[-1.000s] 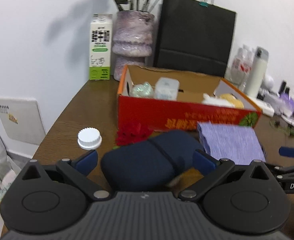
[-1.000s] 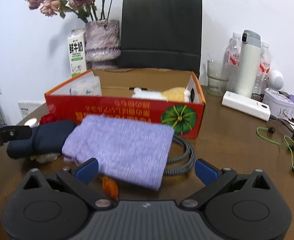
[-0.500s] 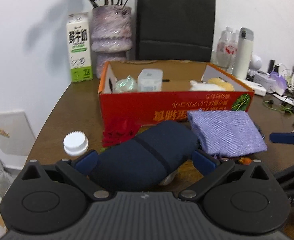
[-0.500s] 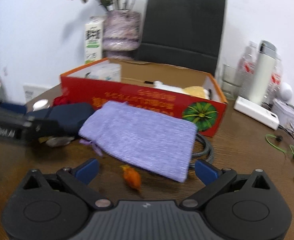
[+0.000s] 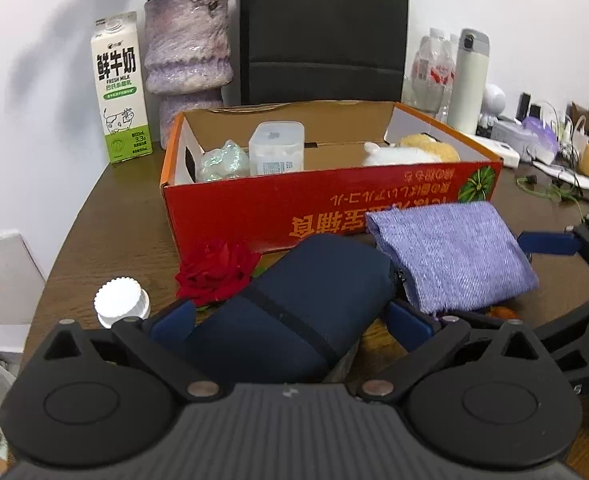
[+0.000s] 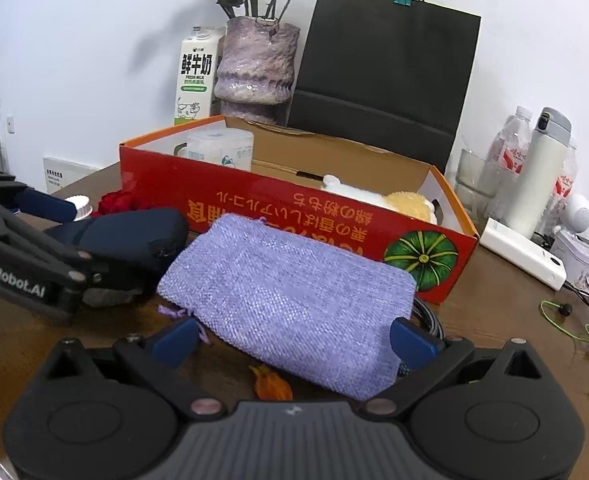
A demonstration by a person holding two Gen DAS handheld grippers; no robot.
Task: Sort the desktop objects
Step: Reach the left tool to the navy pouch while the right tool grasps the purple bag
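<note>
A dark navy pouch (image 5: 290,308) lies on the brown table between the wide-open fingers of my left gripper (image 5: 290,326); it also shows in the right wrist view (image 6: 130,232). A purple woven pouch (image 6: 294,296) lies beside it, between the open fingers of my right gripper (image 6: 294,340); it also shows in the left wrist view (image 5: 450,260). Behind both stands an open red cardboard box (image 5: 334,208) holding a plastic container, a wrapped item and a plush toy. Whether the fingers touch the pouches is unclear.
A red rose (image 5: 214,268) and a white cap (image 5: 120,302) lie left of the navy pouch. A small orange item (image 6: 272,386) lies by the right gripper. A milk carton (image 5: 120,88), vase (image 5: 188,52), black bag (image 6: 382,76), bottles (image 6: 534,184) and cables (image 6: 574,320) stand behind and right.
Both grippers have moved forward, so each pouch now sits between its gripper's fingers. The left view has swung right, centring the box. The pouches have not moved.
</note>
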